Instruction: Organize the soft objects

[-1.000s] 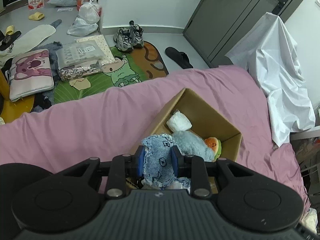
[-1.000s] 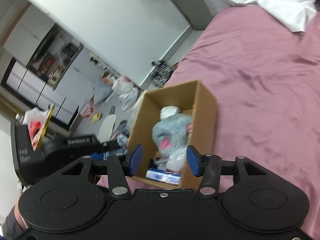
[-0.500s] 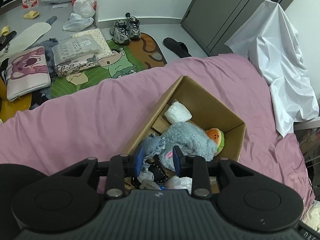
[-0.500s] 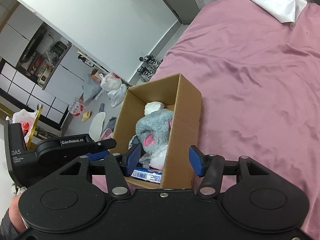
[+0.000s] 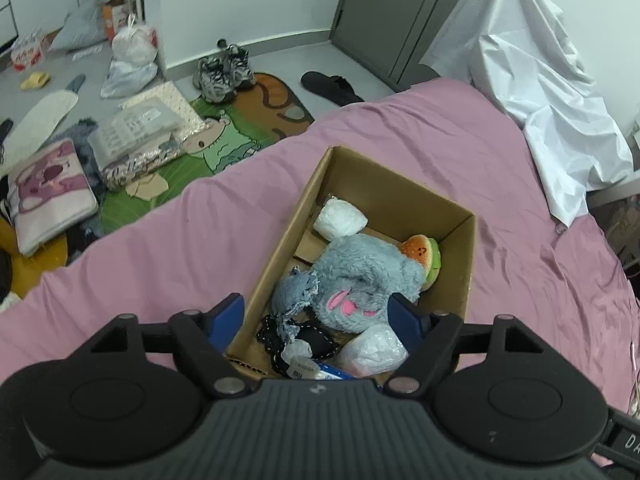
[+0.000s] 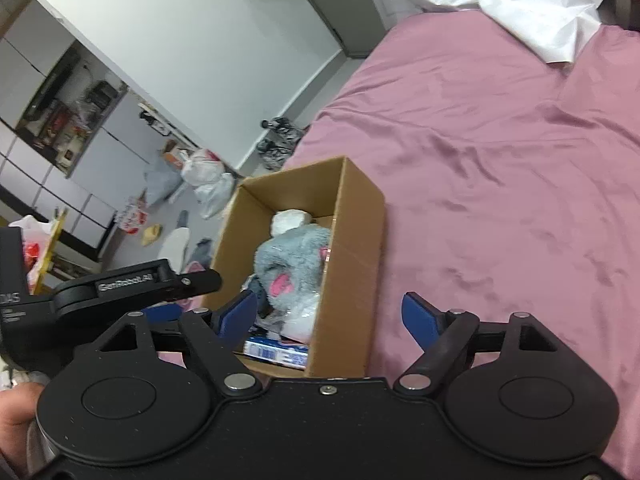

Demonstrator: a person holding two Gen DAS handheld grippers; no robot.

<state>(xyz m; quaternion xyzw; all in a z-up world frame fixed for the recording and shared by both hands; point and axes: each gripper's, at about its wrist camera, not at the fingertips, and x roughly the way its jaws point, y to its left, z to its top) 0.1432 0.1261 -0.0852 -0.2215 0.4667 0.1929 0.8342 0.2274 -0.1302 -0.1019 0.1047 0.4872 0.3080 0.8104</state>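
Note:
An open cardboard box (image 5: 394, 184) stands on the pink bed. In it lie a grey plush toy (image 5: 360, 276), a blue denim soft toy (image 5: 294, 292), a burger plush (image 5: 424, 254), a white bundle (image 5: 340, 220) and plastic-wrapped items (image 5: 372, 350). My left gripper (image 5: 316, 320) is open and empty, just above the box's near end. My right gripper (image 6: 332, 316) is open and empty, over the box's right wall (image 6: 352, 264). The grey plush (image 6: 292, 256) also shows in the right wrist view, as does the left gripper's body (image 6: 120, 284) to the left.
The pink bed sheet (image 6: 500, 184) spreads to the right of the box. A white cloth (image 5: 540, 92) hangs at the bed's far right corner. On the floor beyond the bed lie a green mat (image 5: 224, 148), sneakers (image 5: 224, 72), a slipper (image 5: 332, 86), bags and cushions.
My left gripper opened and let go of the denim toy, which now lies in the box beside the grey plush. My right gripper opened wider and shifted toward the box's right wall.

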